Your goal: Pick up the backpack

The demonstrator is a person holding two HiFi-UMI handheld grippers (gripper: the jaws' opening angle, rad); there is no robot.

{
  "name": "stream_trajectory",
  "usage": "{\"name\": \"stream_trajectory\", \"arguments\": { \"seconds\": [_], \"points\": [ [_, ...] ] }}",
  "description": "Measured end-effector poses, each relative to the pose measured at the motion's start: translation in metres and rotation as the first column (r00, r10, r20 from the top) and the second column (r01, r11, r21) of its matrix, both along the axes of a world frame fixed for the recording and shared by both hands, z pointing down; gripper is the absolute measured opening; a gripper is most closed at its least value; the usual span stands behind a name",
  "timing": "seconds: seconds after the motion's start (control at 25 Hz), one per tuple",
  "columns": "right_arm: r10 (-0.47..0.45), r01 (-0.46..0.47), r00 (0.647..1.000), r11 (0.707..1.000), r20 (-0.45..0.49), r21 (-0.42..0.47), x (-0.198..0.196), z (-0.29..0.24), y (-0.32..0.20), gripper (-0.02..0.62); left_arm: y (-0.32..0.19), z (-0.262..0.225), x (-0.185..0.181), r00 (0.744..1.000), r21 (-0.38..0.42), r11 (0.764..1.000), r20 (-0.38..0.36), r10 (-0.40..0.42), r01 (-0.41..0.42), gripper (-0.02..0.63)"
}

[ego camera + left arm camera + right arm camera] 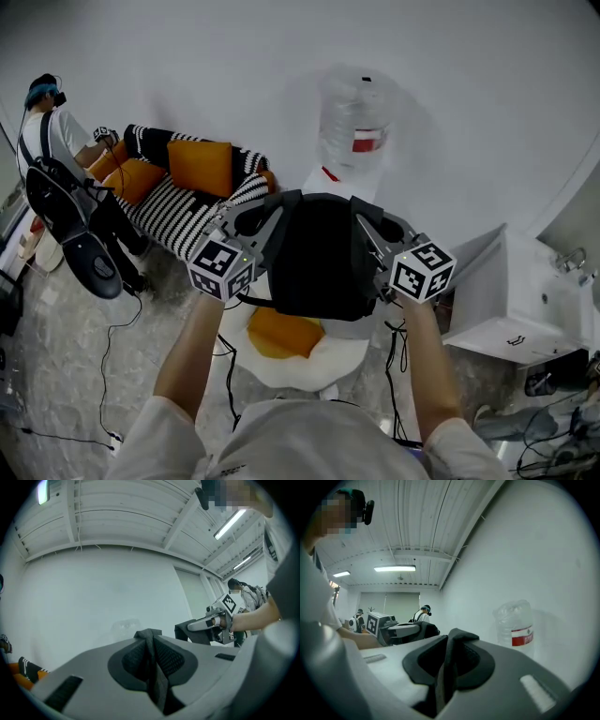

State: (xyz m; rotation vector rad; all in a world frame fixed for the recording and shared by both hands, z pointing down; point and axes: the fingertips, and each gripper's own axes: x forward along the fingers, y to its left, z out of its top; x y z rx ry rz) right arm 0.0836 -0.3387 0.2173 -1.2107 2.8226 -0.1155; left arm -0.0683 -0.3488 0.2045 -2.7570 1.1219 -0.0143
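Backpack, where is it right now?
Head view centre: the backpack hangs between the left gripper and right gripper, above the egg-shaped cushion.

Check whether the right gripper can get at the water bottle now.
Probably not: the right gripper is shut on the backpack, which it holds up with the left gripper. The water bottle stands in plain view beyond, but its jaws are taken.

One backpack [319, 253] is counted, together with two tongs, the left tongs [251, 217] and the right tongs [373, 223], and two marker cubes [222, 267], one per unit. One water bottle [357, 117], one striped sofa [183, 211] and one egg-shaped cushion [291, 347] are recorded. At least two orange cushions [200, 166] are counted on the sofa, and one standing person [56, 141] is recorded in the head view.
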Motion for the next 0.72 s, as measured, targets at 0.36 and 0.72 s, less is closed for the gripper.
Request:
{"name": "stream_trajectory", "arguments": {
  "seconds": [0.36,0.72],
  "points": [
    [0.002,-0.002,1.0,1.0,-0.005,-0.011,0.0007,0.004,0.0021,0.038,0.0016,0.0038,0.0008,1.0,-0.012,1.0,0.0,-0.003,0.003,0.031],
    [0.005,-0.005,1.0,1.0,-0.004,-0.014,0.0028,0.0071,-0.0002,0.038,-0.0009,0.0076,0.0026,1.0,-0.022,1.0,0.002,-0.009,0.009,0.031]
  ]
}}
